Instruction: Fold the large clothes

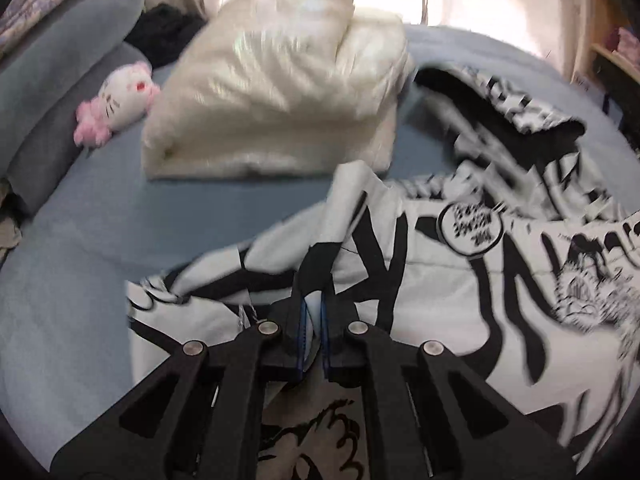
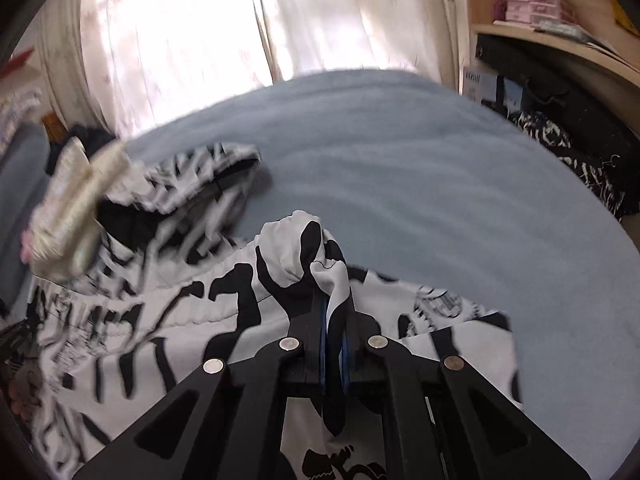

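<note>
While both frames are motion-blurred, the grips read clearly: left tool [image 1: 314,280] is clamped on a bunched fold of the black-and-white printed garment [image 1: 460,300], fabric pinched between the blue-edged pads and peaking just above the tips. Right tool [image 2: 332,292] is likewise clamped on a raised fold of the same garment [image 2: 180,320], cloth pulled up into a small peak past its tips and a strip hanging down between the fingers.

Garment lies spread on the bed, over the blue-grey bedsheet [image 2: 400,168], mostly flat apart from the two lifted folds. One part with a black inner lining [image 1: 500,104] is flipped open at the far side; can't tell whether it's a sleeve or a hood.

Left view: folded cream quilt [image 1: 272,92] sits on the sheet beyond the garment, near it; touching or not, can't tell. Pink-and-white plush toy [image 1: 116,100] lies left of the quilt, against a grey pillow [image 1: 60,92]. Dark cloth [image 1: 164,28] behind the quilt, too blurred to identify.

Right view: pale curtain [image 2: 180,40] behind the bed, wooden shelf [image 2: 560,44] at right with pink boxes [image 2: 532,8] on top. Another black-and-white patterned cloth [image 2: 568,152] lies off the bed's right edge, under the shelf.
</note>
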Motion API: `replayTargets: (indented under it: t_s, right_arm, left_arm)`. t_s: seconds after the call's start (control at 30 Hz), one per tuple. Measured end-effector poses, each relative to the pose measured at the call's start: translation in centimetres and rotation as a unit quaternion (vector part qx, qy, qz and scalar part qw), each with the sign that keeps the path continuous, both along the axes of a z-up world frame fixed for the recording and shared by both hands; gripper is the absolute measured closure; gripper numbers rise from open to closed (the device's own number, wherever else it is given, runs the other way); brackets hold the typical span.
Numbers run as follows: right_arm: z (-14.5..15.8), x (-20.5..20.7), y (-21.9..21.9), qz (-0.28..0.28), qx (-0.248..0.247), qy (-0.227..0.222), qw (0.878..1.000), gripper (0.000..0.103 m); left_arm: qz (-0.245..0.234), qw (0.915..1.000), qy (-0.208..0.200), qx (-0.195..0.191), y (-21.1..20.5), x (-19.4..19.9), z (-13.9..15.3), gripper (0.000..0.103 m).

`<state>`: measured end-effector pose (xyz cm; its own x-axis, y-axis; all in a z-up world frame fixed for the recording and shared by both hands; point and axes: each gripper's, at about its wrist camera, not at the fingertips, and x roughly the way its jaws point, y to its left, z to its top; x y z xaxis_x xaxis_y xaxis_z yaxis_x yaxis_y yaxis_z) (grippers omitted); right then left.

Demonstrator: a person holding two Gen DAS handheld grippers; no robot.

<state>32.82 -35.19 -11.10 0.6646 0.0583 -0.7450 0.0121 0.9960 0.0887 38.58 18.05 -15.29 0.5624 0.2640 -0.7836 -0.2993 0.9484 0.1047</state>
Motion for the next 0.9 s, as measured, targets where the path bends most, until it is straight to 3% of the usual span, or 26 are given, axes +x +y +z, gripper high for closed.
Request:
replayTargets:
  t_s: [0.2,0.3,0.47,0.6,0.67,0.77,0.9]
  right_arm:
    - [-3.9,2.4,0.5,0.005,-0.018,0.025,0.999,0.097]
    - [-4.9,3.2,0.4,0.004,-0.022,0.04,0.999,0.092]
    - [-3.8,3.6,0.2,0.004,-0.019,0.058,0.998,0.084]
    - [-0.2,0.3,0.2,0.012,-0.002,0.01,1.0,0.068]
    - [1.2,-1.2,0.9,0.036,0.026,-0.01,0.999,0.067]
    - [1.9,-2.9,3.8,0.1,0.061,-0.006,0.993,0.067]
    - [1.3,-4.1,9.6,0.177,0.095,0.025,0.979,0.082]
  left_arm:
    - [0.007,0.9999,0.008,-0.011,0.7,0.9,-2.1,0.098]
    - [0.006,0.9999,0.008,-0.007,0.5,0.8,-2.2,0.097]
    - [-0.007,0.9999,0.013,0.003,-0.1,0.3,-0.4,0.096]
    - [-0.024,0.9992,-0.028,-0.019,-0.9,-1.8,2.7,0.096]
    - [-0.044,0.9975,-0.04,-0.039,-1.7,-2.6,3.8,0.096]
    - [-0.091,0.9925,-0.04,-0.072,-4.6,-3.4,4.8,0.096]
    - [-0.139,0.9834,-0.017,-0.115,-9.0,-3.3,4.1,0.096]
